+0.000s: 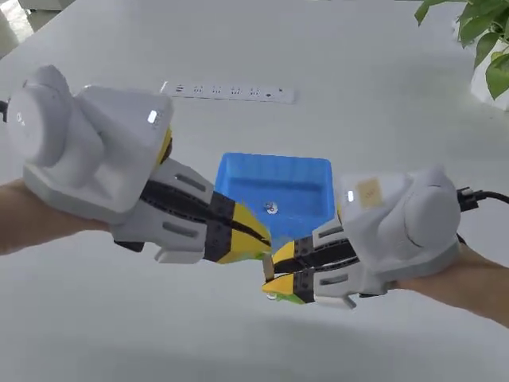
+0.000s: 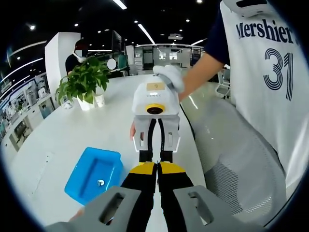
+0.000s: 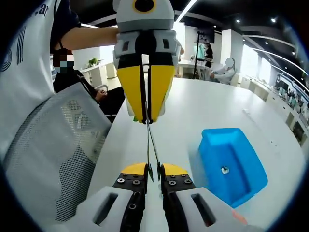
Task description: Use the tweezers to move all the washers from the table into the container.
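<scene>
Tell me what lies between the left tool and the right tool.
The tweezers: in the right gripper view their two thin arms run from the left tool to the right tool, above the white table.

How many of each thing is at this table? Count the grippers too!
Grippers: 2 (left gripper, right gripper)
Tweezers: 1
Container: 1
Washer in it: 1
Power strip: 1
Plant: 1
Total: 7
</scene>
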Motion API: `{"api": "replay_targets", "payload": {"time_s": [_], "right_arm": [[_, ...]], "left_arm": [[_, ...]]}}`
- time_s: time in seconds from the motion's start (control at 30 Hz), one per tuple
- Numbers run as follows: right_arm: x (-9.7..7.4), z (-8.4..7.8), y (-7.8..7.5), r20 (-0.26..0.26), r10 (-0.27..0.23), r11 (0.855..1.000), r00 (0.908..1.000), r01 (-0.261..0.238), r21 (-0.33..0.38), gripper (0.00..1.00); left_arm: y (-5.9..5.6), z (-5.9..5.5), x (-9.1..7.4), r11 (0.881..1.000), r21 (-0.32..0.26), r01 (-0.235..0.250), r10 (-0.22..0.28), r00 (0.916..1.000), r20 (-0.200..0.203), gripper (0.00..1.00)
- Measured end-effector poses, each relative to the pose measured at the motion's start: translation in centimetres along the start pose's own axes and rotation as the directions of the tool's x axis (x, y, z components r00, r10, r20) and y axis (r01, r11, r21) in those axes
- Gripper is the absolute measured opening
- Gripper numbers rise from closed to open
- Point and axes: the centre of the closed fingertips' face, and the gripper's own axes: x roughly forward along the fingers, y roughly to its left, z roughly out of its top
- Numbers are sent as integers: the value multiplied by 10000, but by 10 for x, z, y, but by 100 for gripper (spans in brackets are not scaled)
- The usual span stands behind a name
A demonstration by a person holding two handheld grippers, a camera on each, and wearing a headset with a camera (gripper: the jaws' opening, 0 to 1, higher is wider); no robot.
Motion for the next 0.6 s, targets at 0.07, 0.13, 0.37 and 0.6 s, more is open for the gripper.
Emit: {"api": "replay_targets", "payload": {"time_s": [0.07, 0.13, 0.37, 0.6], "right_arm": [[1, -3, 2, -35, 40, 10000, 10000, -40, 39, 11], [3, -6, 2, -64, 66, 9999, 10000, -65, 77, 11], [7, -12, -2, -83, 36, 9997, 10000, -34, 240, 11], [10, -15, -6, -165, 67, 9997, 9998, -63, 253, 11]], "left_arm": [[0, -2, 1, 9999, -77, -69, 69, 10000, 41, 5], [-2, -5, 4, 9999, -128, -63, 64, 10000, 40, 5], [2, -13, 6, 9992, -295, -262, 262, 9997, -23, 5], [6, -17, 9, 9987, -380, -342, 339, 9994, -90, 5]]}}
